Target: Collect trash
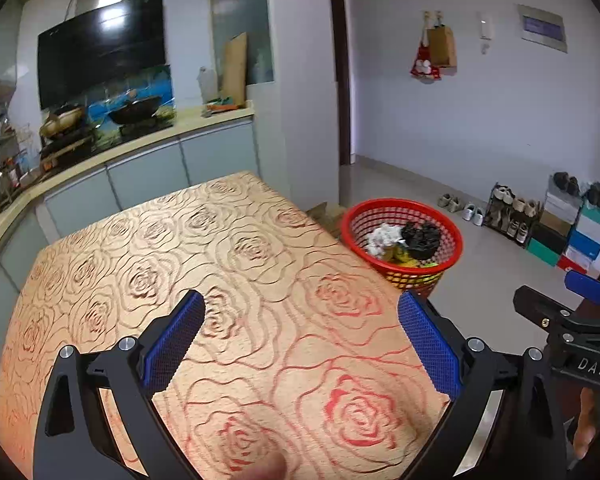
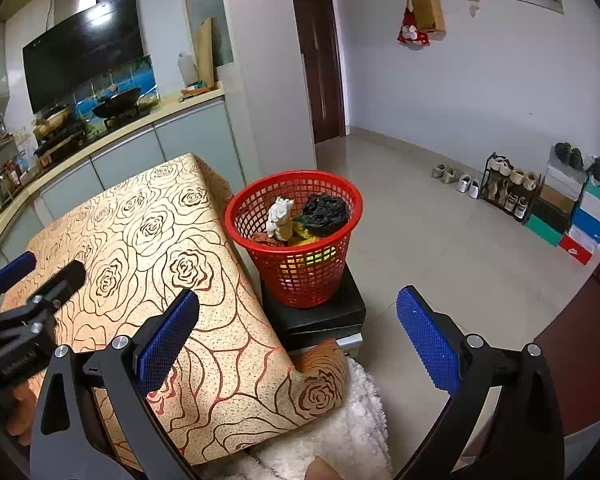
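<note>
Both the left claw (image 1: 300, 332) and right claw (image 2: 298, 328) are held wide open and empty; the filled red basket (image 2: 300, 276) is set beyond the table's (image 2: 148, 216) right edge, nearer the right claw.

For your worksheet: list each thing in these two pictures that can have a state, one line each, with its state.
Left tongs: open, holding nothing, over the table.
Right tongs: open, holding nothing.
Red basket: upright on a black box, partly filled.
White crumpled paper: inside the basket.
Black crumpled bag: inside the basket.
Table: covered by a rose-patterned cloth, no trash on the visible part.
Dark door: cannot tell if open or shut.
</note>
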### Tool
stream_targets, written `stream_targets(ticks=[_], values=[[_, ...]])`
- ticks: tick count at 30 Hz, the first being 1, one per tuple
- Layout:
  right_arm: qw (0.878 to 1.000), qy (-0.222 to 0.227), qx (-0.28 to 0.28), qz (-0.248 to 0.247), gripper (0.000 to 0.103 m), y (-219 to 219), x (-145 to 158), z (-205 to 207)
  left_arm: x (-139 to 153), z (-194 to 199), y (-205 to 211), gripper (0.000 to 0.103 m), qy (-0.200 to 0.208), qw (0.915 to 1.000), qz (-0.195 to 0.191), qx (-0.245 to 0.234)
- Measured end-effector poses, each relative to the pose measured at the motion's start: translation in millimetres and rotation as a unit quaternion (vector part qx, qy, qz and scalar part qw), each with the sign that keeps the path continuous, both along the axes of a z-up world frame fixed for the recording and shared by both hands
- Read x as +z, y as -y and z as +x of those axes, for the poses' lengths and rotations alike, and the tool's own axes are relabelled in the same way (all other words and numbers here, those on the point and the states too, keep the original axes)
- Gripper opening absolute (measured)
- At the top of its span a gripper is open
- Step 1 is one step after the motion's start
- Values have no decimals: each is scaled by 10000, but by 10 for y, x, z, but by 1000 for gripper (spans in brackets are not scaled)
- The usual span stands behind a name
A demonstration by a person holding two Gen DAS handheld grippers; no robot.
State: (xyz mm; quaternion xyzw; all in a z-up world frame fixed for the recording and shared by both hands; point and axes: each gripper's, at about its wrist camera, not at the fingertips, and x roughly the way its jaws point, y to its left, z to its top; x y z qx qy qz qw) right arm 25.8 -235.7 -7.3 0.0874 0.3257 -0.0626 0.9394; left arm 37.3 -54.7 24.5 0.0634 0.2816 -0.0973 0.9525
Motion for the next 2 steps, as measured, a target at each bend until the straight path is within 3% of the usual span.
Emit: stream_targets(ticks=[2], values=[[9999,-59,95,-32,96,-88,-15,72,-16,26,-149,94,-56,9998,-41,163]])
